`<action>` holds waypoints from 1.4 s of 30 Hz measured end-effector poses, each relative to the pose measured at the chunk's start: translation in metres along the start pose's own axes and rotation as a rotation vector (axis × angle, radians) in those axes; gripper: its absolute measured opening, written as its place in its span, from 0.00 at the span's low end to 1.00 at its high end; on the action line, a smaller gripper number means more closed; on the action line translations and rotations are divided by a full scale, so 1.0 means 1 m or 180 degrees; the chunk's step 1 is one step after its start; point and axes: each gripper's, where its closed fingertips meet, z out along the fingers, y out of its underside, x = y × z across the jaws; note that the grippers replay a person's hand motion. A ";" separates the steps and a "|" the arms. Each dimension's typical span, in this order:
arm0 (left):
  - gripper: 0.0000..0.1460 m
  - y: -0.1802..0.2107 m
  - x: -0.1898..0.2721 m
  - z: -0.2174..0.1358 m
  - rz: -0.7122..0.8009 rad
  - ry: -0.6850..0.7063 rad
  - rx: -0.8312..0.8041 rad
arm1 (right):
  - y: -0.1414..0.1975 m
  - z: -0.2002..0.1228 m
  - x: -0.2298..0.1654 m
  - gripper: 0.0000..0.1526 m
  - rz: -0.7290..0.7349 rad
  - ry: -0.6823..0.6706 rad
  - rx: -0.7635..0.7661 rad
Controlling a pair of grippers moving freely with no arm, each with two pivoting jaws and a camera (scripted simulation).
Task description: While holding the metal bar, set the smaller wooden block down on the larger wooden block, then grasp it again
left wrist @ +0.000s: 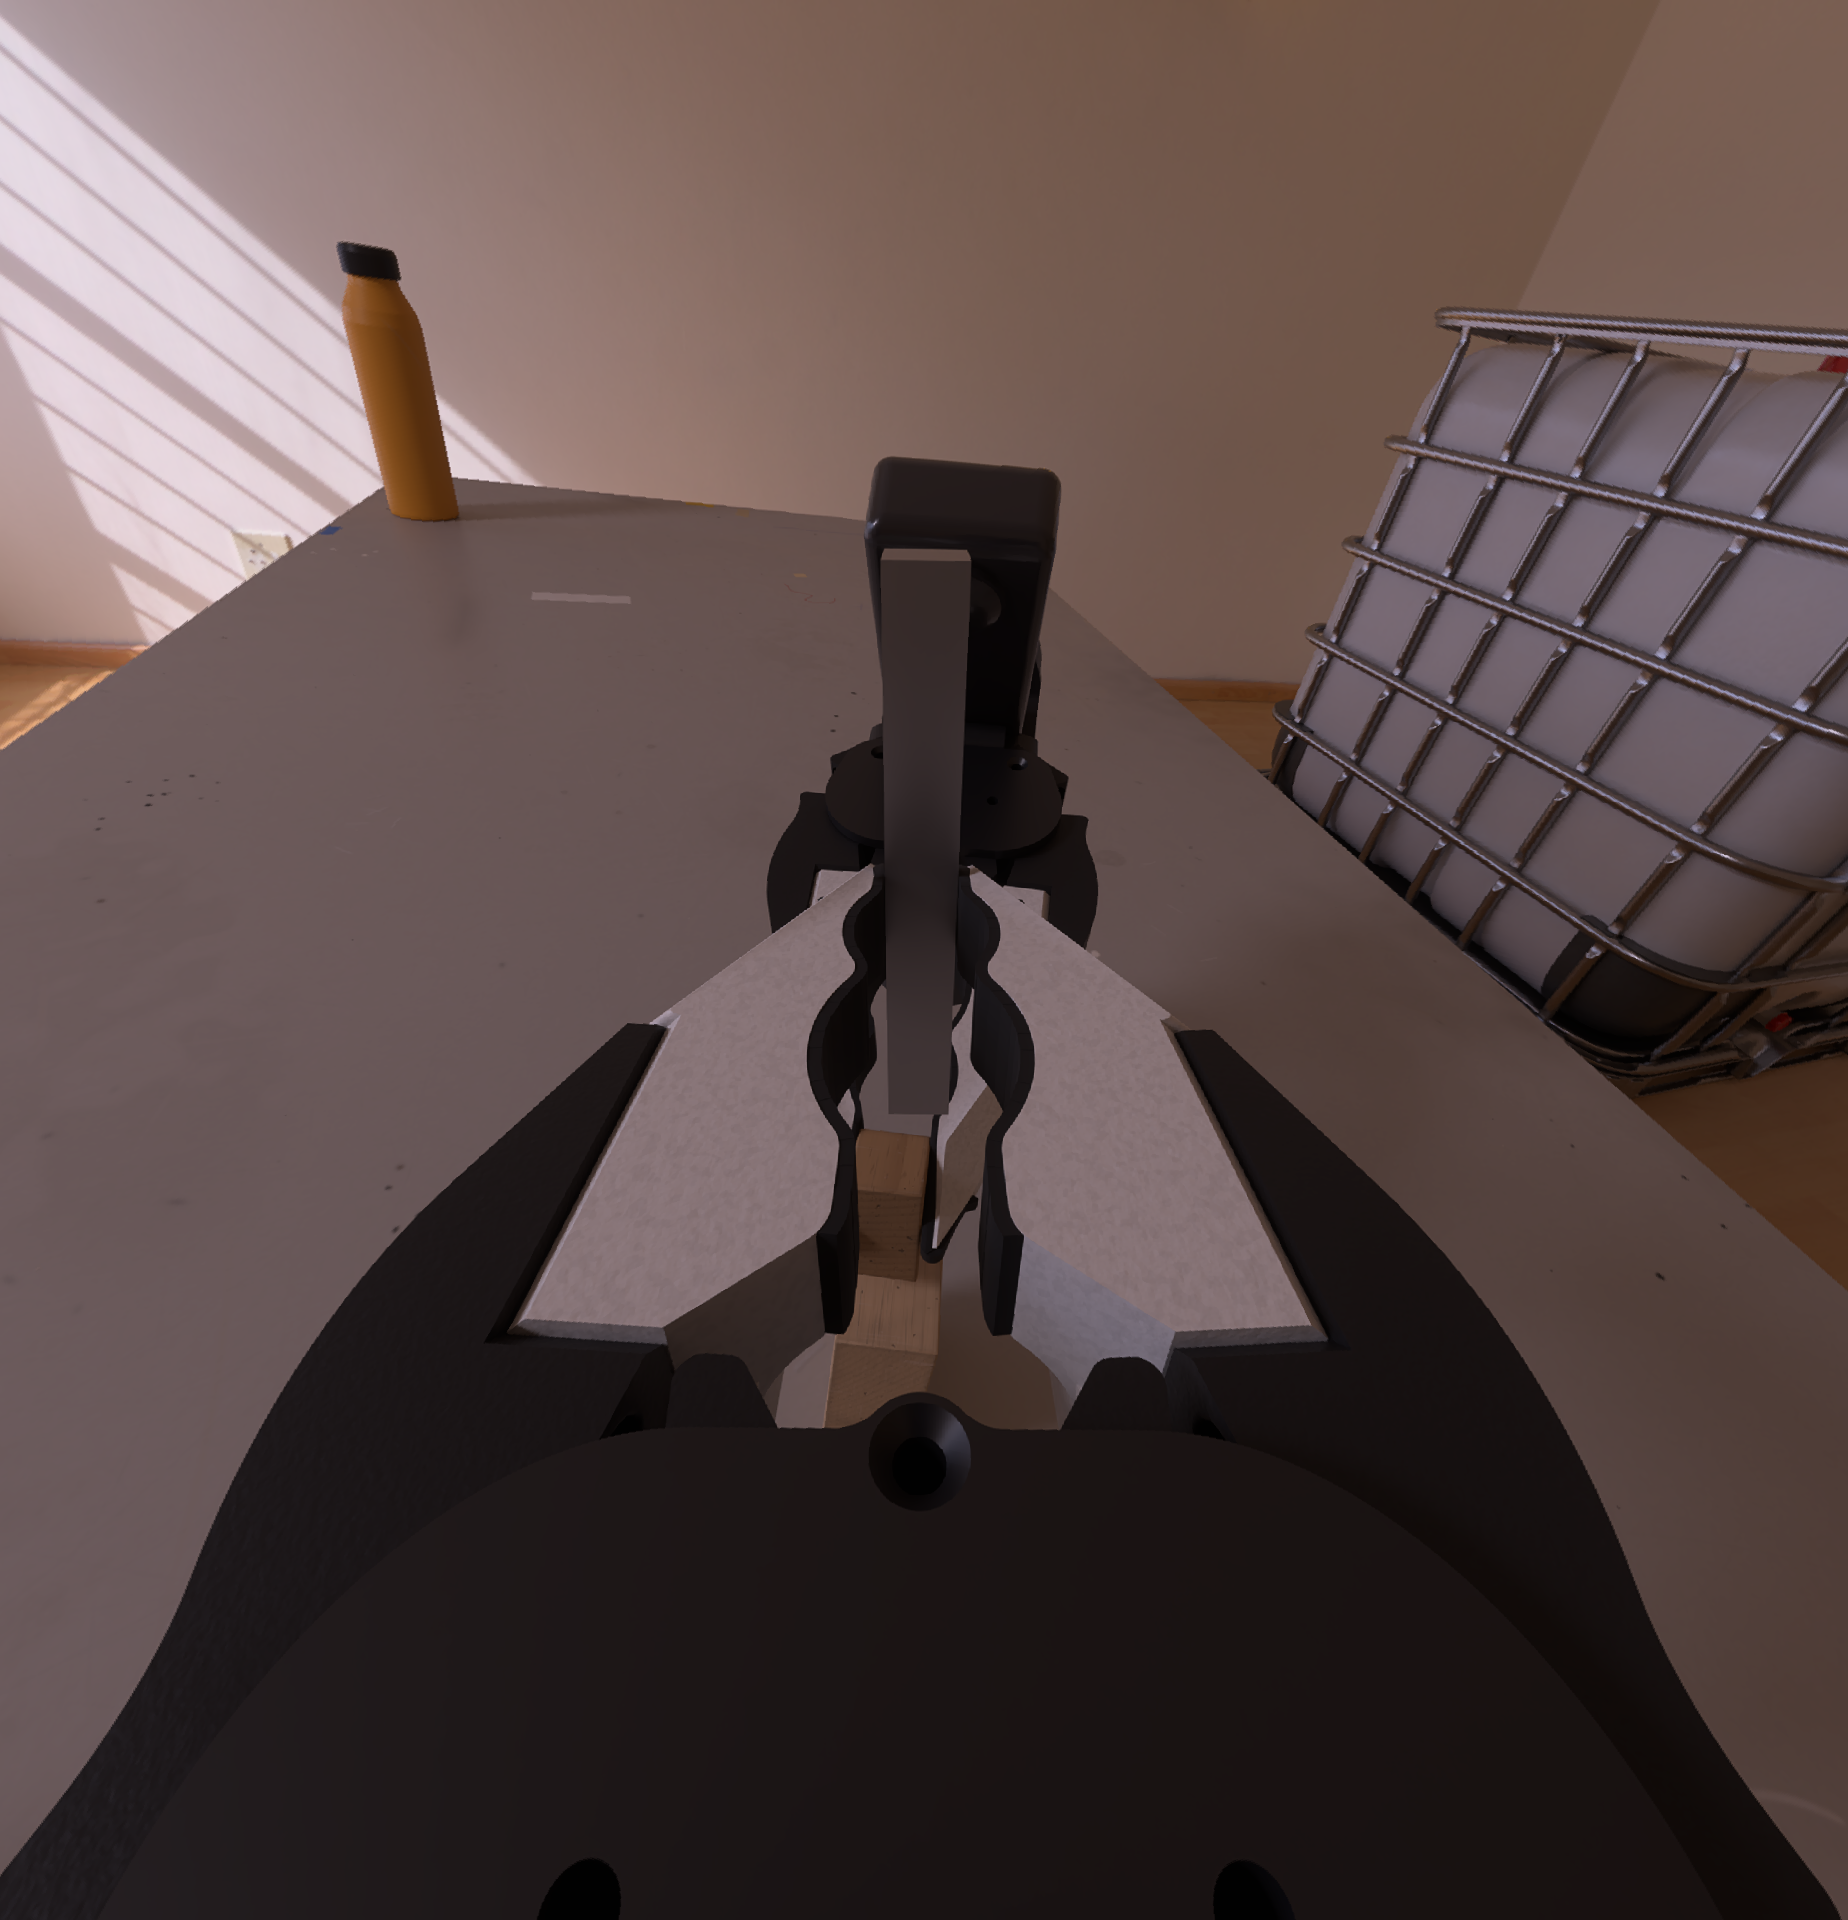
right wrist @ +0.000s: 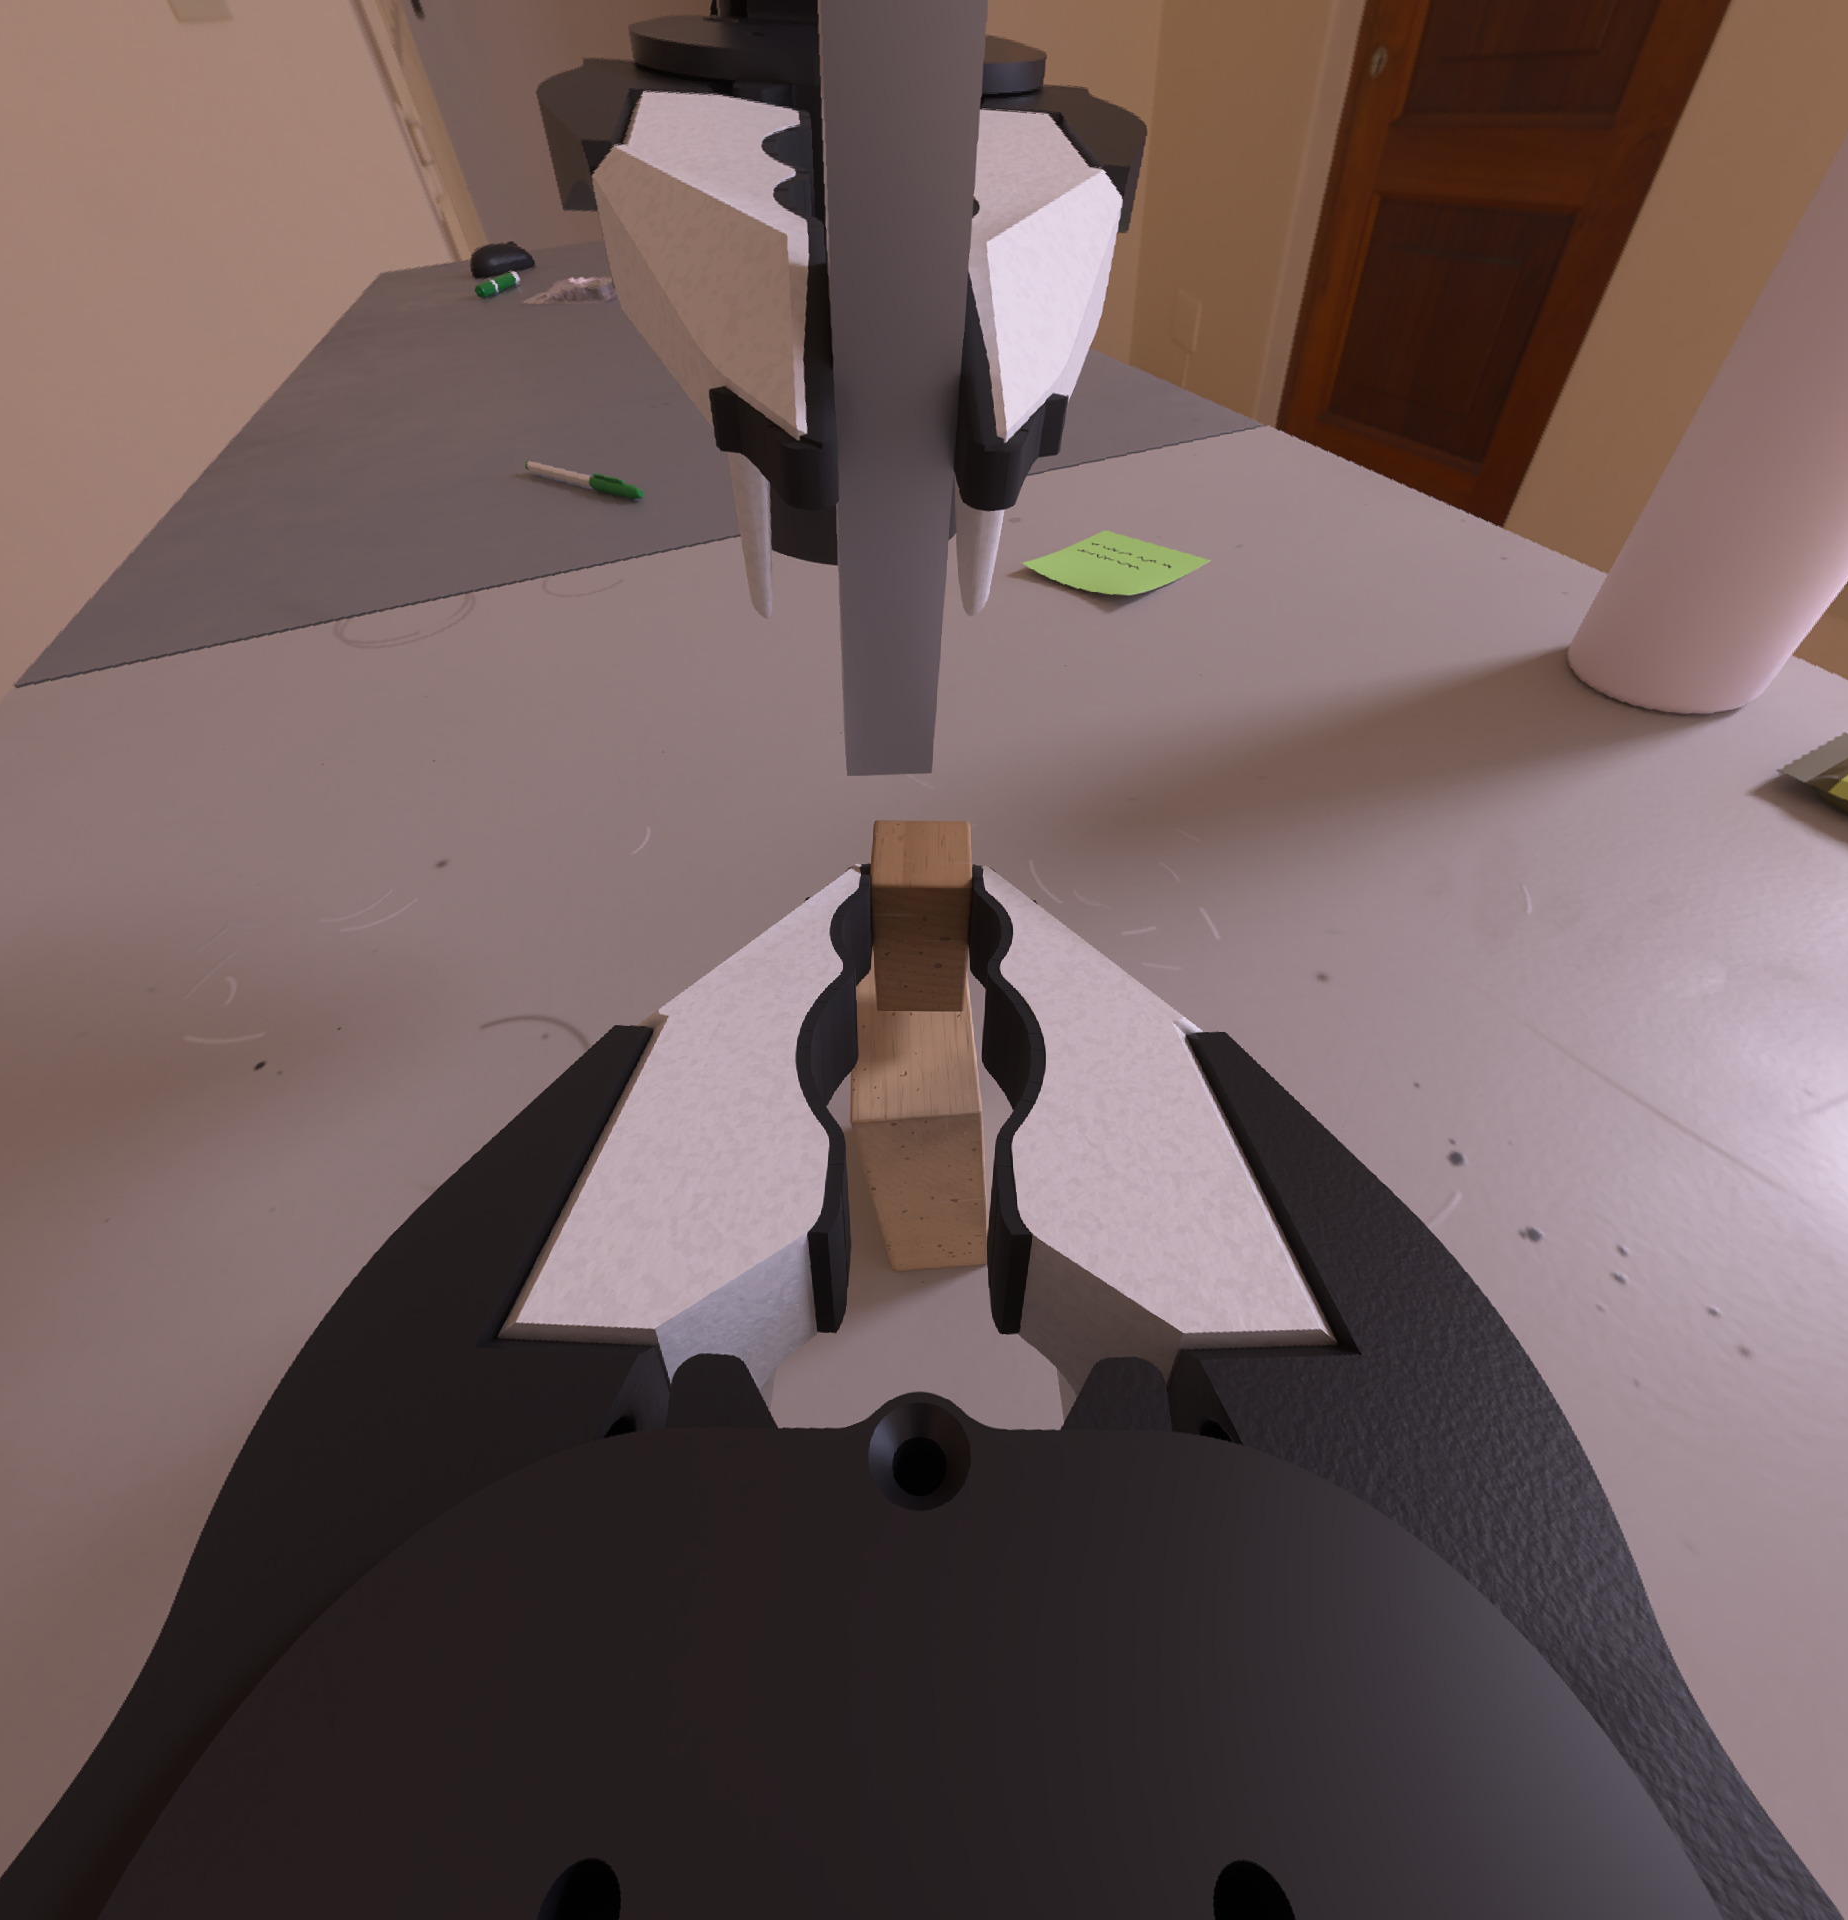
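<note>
Grey metal bar [right wrist: 889, 416]; pale tan wooden blocks [right wrist: 920, 914]; orange bottle [left wrist: 395, 395]; green note [right wrist: 1115, 562].

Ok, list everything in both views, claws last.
metal bar: 1, grey, upright in left claw
smaller wooden block: 1, tan, on larger block
larger wooden block: 1, tan, on table
table: 1, grey
bottle: 1, orange, far corner
caged tank: 1, white, beside table
marker: 1, green, on dark mat
sticky note: 1, green
left claw: shut on bar
right claw: around smaller block

Scribbled green sticky note [right wrist: 1115, 562], its writing illegible
</note>
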 end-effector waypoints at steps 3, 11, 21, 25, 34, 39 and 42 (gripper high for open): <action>0.08 0.000 0.000 0.000 -0.0004 0.0005 0.0002 | 0.001 0.000 0.000 0.11 -0.0002 0.0001 -0.0007; 0.08 0.002 0.000 -0.001 -0.0025 0.0009 0.0046 | 0.002 0.000 -0.001 0.11 0.0001 -0.0010 -0.0016; 0.08 0.001 -0.002 0.000 -0.0009 -0.0004 0.0038 | 0.002 0.000 0.001 0.11 0.0019 -0.0015 -0.0003; 0.08 0.002 -0.003 -0.001 0.0001 -0.0008 0.0042 | 0.003 0.001 0.001 0.11 0.0033 -0.0025 -0.0001; 0.08 0.005 -0.001 -0.001 0.0020 0.0006 0.0001 | 0.004 0.002 0.000 0.11 0.0061 -0.0068 0.0007; 0.08 0.005 0.003 0.001 0.0060 0.0072 -0.0026 | 0.005 0.000 -0.002 0.11 0.0041 -0.0068 -0.0001; 0.08 0.005 0.005 0.003 0.0107 0.0039 0.0016 | 0.006 0.000 -0.003 0.11 0.0030 -0.0090 -0.0004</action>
